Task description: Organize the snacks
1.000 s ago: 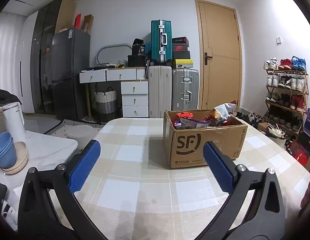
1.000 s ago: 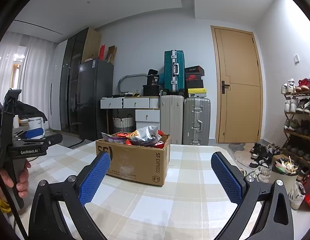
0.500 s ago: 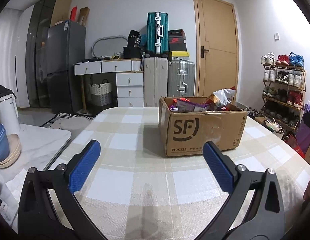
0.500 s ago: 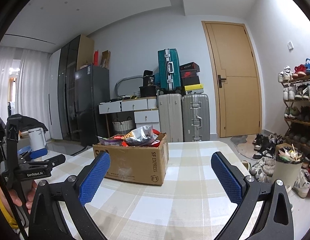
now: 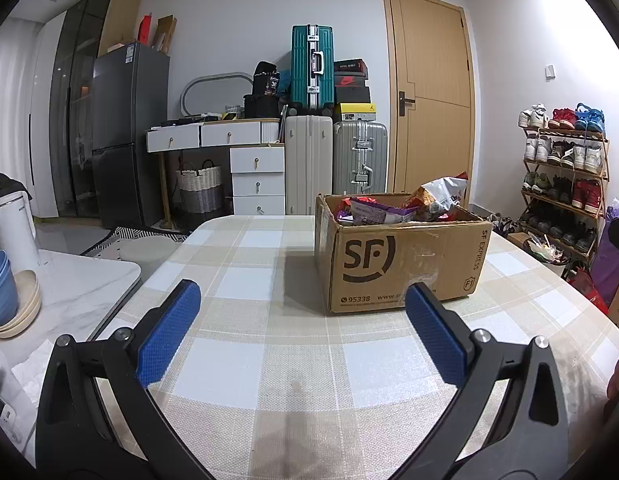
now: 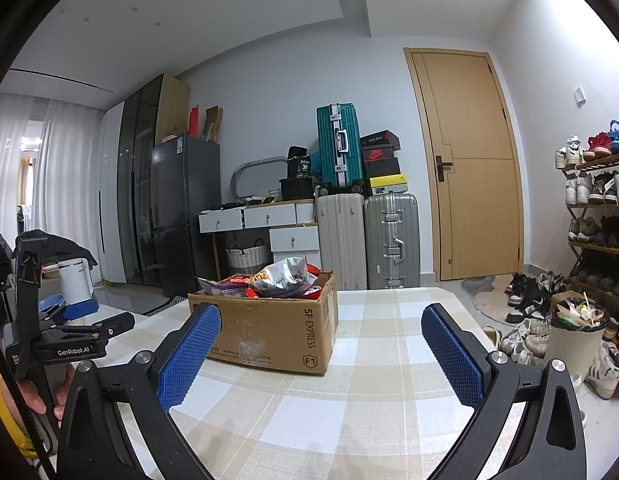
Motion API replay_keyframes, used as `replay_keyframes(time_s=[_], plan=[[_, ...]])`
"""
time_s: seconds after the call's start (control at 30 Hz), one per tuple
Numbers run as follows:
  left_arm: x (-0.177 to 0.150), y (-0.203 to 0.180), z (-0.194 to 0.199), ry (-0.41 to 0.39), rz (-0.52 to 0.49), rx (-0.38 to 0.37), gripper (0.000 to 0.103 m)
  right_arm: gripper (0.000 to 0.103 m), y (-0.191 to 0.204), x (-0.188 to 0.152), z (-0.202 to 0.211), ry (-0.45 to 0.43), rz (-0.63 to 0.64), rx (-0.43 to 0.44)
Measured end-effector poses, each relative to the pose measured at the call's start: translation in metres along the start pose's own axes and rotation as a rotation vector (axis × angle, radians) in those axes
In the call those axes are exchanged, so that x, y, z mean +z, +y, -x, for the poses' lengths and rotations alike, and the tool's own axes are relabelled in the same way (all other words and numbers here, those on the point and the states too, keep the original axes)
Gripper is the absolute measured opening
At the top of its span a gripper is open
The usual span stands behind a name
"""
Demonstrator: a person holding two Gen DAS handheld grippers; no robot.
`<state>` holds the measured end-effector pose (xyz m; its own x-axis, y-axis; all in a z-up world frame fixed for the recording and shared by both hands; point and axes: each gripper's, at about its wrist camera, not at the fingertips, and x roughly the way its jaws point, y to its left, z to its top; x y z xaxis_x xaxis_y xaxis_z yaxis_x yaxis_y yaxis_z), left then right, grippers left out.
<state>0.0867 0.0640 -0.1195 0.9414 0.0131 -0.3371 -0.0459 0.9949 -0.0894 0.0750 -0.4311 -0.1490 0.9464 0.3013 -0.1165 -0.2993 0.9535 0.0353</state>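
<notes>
A brown SF Express cardboard box [image 5: 401,258] stands on the checked tablecloth [image 5: 269,320], full of snack bags [image 5: 389,210]. In the right wrist view the box [image 6: 269,332] is left of centre with the snack bags [image 6: 281,280] piled at its top. My left gripper [image 5: 301,336] is open and empty, low over the table, short of the box's front left. My right gripper [image 6: 321,354] is open and empty, to the right of the box. The left gripper also shows in the right wrist view [image 6: 81,320].
A white side table [image 5: 69,292] with stacked bowls [image 5: 9,300] and a kettle [image 5: 13,228] stands left. Suitcases [image 5: 337,164], drawers and a fridge line the back wall. A shoe rack [image 5: 561,184] and a bin [image 6: 573,336] stand right.
Both views have shifted slightly; the box sits a little closer in the left wrist view. Both grippers stay open and empty.
</notes>
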Motion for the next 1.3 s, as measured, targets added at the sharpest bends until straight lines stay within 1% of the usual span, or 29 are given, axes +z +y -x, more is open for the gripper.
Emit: replay_keyframes(time_s=[0.03,0.13,0.23,0.3,0.43,0.47,0.73,0.8,1.23,1.3], plan=[[-0.0018,-0.0002,-0.0053,0.000,0.000,0.000,0.102,0.103,0.0005,0.0005,0.0005,0.000,0.001,-0.001],[0.0000,0.0000,0.0003,0.000,0.000,-0.001,0.102,0.103,0.0011,0.0005,0.0005,-0.001,0.001,0.000],[-0.0022,-0.0005,-0.0050,0.001,0.001,-0.003,0.102,0.103,0.0013,0.0000,0.0001,0.003,0.002,-0.004],[-0.0010,-0.0007,0.0014,-0.002,0.000,-0.004,0.102,0.103,0.0015,0.0009,0.0004,0.005,0.003,-0.003],[-0.0028,-0.0013,-0.0034,-0.002,0.000,-0.002,0.102,0.103,0.0017,0.0009,-0.0001,0.004,0.004,-0.003],[-0.0014,-0.0013,0.0007,-0.001,0.001,-0.002,0.102,0.103,0.0018,0.0007,-0.0005,0.005,0.004,-0.004],[-0.0049,-0.0030,-0.0062,-0.002,0.005,0.010,0.102,0.103,0.0018,0.0008,0.0004,0.004,0.003,-0.002],[-0.0035,-0.0022,-0.0016,-0.003,0.006,0.011,0.102,0.103,0.0019,0.0008,0.0003,0.004,0.003,-0.003],[-0.0041,-0.0024,-0.0025,-0.003,0.009,0.015,0.102,0.103,0.0019,0.0005,0.0000,0.004,0.004,-0.003],[-0.0042,-0.0017,-0.0025,-0.005,0.011,0.027,0.102,0.103,0.0018,0.0007,0.0001,0.005,0.004,-0.002]])
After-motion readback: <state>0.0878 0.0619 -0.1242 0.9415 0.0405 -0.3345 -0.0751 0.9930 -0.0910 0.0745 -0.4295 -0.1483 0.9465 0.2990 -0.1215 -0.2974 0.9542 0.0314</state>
